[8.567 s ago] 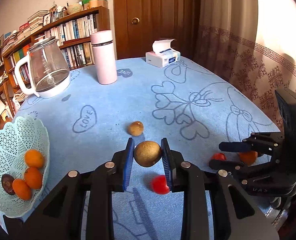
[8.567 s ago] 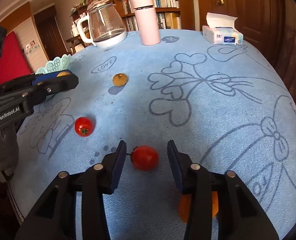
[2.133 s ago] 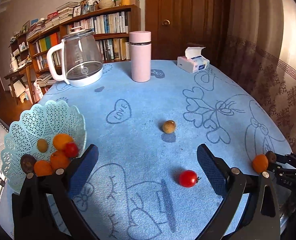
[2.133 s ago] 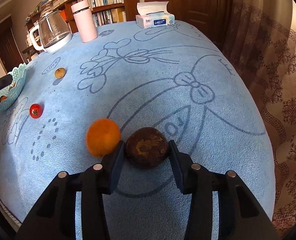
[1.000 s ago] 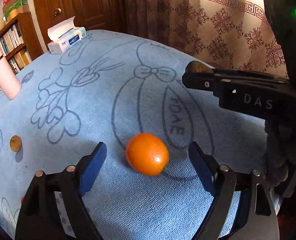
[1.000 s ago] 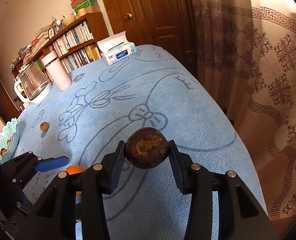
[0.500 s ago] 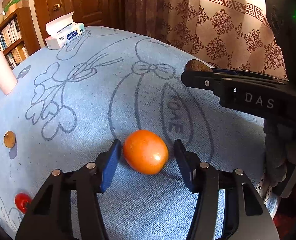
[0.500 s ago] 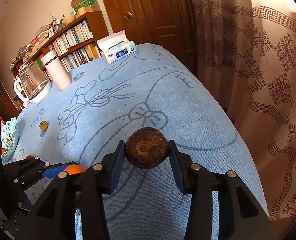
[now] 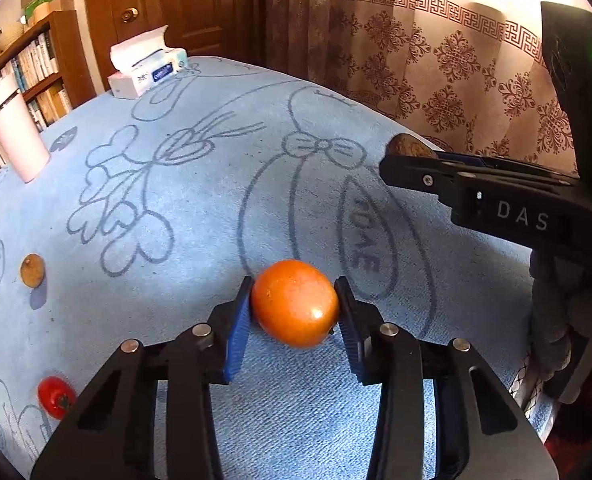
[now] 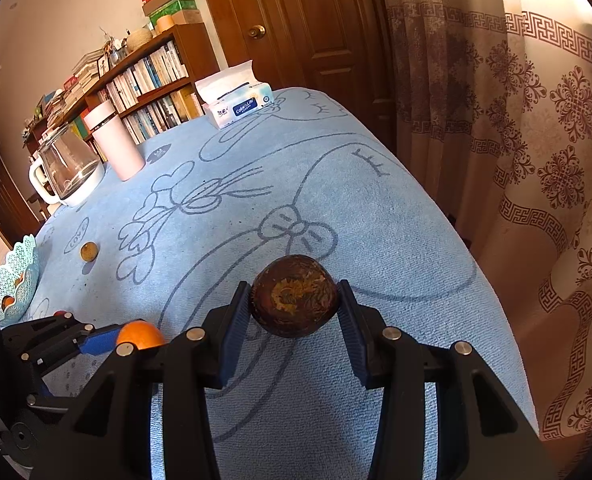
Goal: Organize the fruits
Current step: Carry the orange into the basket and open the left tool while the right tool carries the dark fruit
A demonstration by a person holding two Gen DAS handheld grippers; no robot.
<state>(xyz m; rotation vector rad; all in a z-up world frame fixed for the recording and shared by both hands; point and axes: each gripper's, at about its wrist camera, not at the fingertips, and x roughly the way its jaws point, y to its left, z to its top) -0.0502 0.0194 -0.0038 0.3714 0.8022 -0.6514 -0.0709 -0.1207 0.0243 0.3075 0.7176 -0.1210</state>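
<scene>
Left wrist view shows the left gripper (image 9: 294,312) with its jaws clenched on the orange fruit (image 9: 294,303) near the surface's right edge. The right gripper (image 10: 294,308) grips the dark brown fruit (image 10: 294,296) there too. The basket (image 10: 17,276) sits at the far left edge, well apart. Both fruits are round and pinched at two points only, so either could roll out during the long carry.

A tissue box (image 10: 237,107) sits at the surface's (image 10: 376,208) 12 o'clock edge; pink flask (image 10: 113,145) and glass kettle (image 10: 67,170) stand toward 10 o'clock.
</scene>
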